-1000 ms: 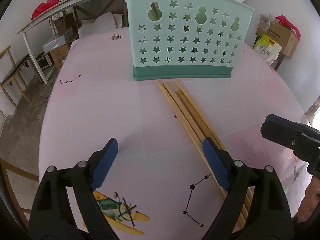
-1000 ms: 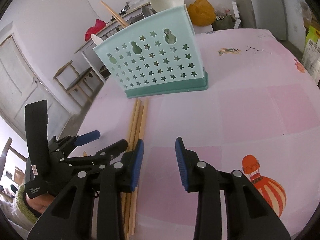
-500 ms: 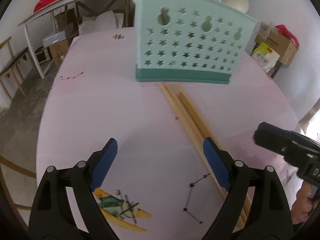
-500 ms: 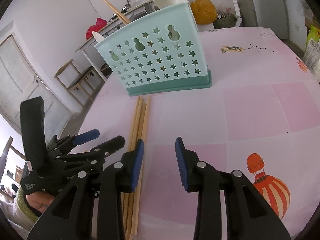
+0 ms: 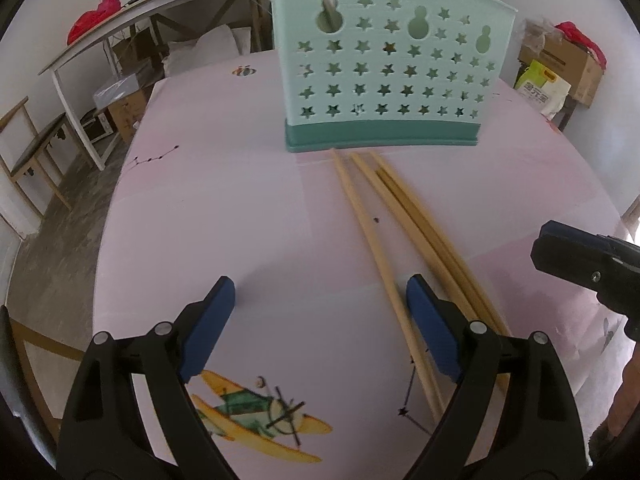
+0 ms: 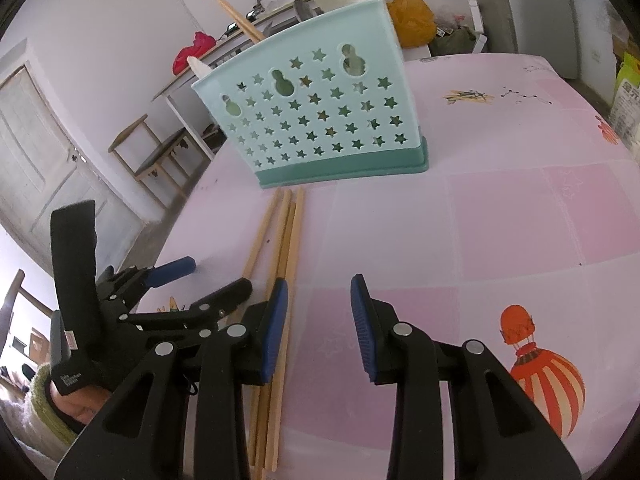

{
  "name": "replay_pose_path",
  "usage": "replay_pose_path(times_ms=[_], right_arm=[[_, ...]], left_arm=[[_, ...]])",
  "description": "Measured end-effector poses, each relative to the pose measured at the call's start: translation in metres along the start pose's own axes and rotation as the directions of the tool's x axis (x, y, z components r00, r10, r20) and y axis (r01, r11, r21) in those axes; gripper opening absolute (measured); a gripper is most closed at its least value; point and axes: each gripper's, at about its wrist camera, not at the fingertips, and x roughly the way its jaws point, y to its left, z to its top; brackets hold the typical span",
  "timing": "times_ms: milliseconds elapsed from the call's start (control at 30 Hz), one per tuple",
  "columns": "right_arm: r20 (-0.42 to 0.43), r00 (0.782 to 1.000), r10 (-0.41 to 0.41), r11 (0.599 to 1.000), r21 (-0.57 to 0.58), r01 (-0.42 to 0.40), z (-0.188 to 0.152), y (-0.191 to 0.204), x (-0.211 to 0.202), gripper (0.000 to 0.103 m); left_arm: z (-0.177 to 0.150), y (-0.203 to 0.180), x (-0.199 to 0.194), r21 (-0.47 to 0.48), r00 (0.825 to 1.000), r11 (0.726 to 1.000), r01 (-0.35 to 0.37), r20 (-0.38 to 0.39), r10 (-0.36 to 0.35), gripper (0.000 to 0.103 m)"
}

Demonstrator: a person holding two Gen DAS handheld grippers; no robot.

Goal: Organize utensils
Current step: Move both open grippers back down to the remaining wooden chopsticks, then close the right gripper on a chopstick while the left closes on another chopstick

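Note:
Several wooden chopsticks [image 5: 404, 220] lie side by side on the pink table, running from the foot of a mint-green star-holed utensil holder [image 5: 384, 76] toward me. My left gripper [image 5: 320, 312] is open and empty, low over the table, its right finger beside the chopsticks. My right gripper [image 6: 318, 316] is open and empty; its left finger hangs over the chopsticks [image 6: 286, 240]. The holder [image 6: 320, 120] holds a chopstick, a white spoon and a bowl at its top.
The pink tablecloth [image 5: 224, 208] has airplane and balloon [image 6: 540, 364] prints. The right gripper shows at the right edge of the left wrist view [image 5: 592, 268]. A chair [image 6: 160, 152], benches and boxes stand beyond the table edge.
The left gripper has shifted left and slightly nearer the holder, so the chopsticks now sit by its right finger. The right gripper has hardly moved. Both stay open.

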Motion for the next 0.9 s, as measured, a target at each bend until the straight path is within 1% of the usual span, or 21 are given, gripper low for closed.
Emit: replay_pose_path(times_ms=[200,367,500,633,767,800,833,900], right_arm=[[-0.041,0.999,-0.014,0.999,-0.049,0.012,-0.002,0.011,0.013,0.022],[-0.073,0.997,-0.019,0.996,-0.087,0.013,-0.005,0.021,0.025,0.017],[-0.087,0.995,-0.042,0.992,-0.122,0.031,-0.006,0.028,0.034,0.014],[-0.086,0.994,-0.073,0.986,-0.153,0.059,-0.005,0.033,0.038,0.01],[-0.081,0.992,-0.101,0.984,-0.158,0.088,-0.003,0.032,0.039,0.007],[-0.078,0.991,-0.11,0.983,-0.156,0.097,-0.003,0.031,0.038,0.006],[-0.076,0.99,-0.117,0.983,-0.154,0.104,-0.003,0.03,0.037,0.006],[-0.073,0.988,-0.135,0.981,-0.152,0.122,-0.004,0.026,0.034,0.006]], left_arm=[[-0.003,0.008,-0.001,-0.009,1.0,1.0,-0.007,-0.004,0.007,0.083],[-0.003,0.01,-0.001,-0.012,1.0,1.0,-0.013,-0.009,0.013,0.083],[-0.003,0.011,-0.002,-0.019,1.0,1.0,-0.015,-0.014,0.015,0.083],[-0.003,0.015,-0.006,-0.041,1.0,0.999,-0.004,-0.009,0.003,0.083],[-0.003,0.019,-0.014,-0.05,0.999,0.998,0.028,0.019,-0.027,0.083],[-0.002,0.019,-0.016,-0.049,0.999,0.998,0.038,0.024,-0.037,0.082],[-0.002,0.018,-0.019,-0.047,0.998,0.998,0.053,0.029,-0.052,0.076],[-0.003,0.016,-0.021,-0.043,0.997,0.996,0.076,0.027,-0.075,0.07]])
